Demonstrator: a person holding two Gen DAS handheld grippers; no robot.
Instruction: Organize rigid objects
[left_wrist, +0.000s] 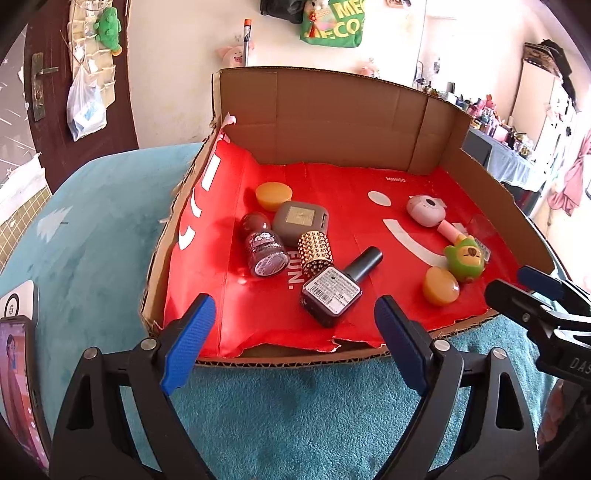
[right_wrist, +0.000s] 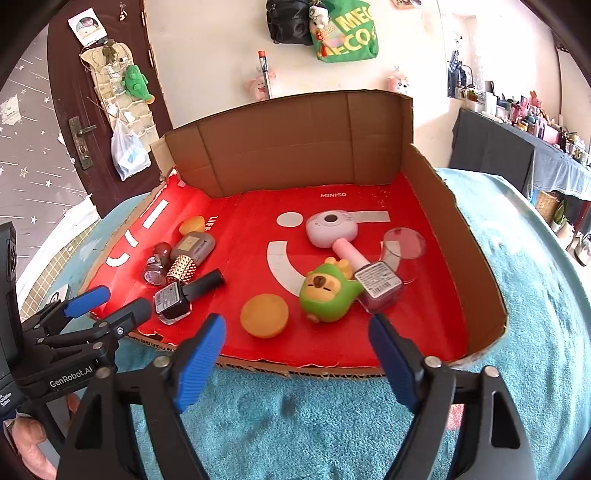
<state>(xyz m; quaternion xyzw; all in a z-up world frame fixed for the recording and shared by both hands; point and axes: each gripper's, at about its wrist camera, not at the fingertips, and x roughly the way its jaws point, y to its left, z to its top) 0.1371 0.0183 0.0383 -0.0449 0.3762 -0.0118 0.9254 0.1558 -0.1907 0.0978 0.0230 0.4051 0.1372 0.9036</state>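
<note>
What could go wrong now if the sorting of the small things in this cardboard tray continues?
1. The dark nail polish bottle lies against the gold studded cap; gripping one may push the other.
2. The clear plastic cup lies on its side by the pink nail polish bottle and may roll if bumped.
3. The cardboard tray has no front wall, so the round orange piece near that edge could slide out.

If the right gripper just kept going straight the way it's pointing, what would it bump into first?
Probably the green toy lying in the cardboard tray, though the orange lid sits close beside that line; depth is hard to judge.
</note>
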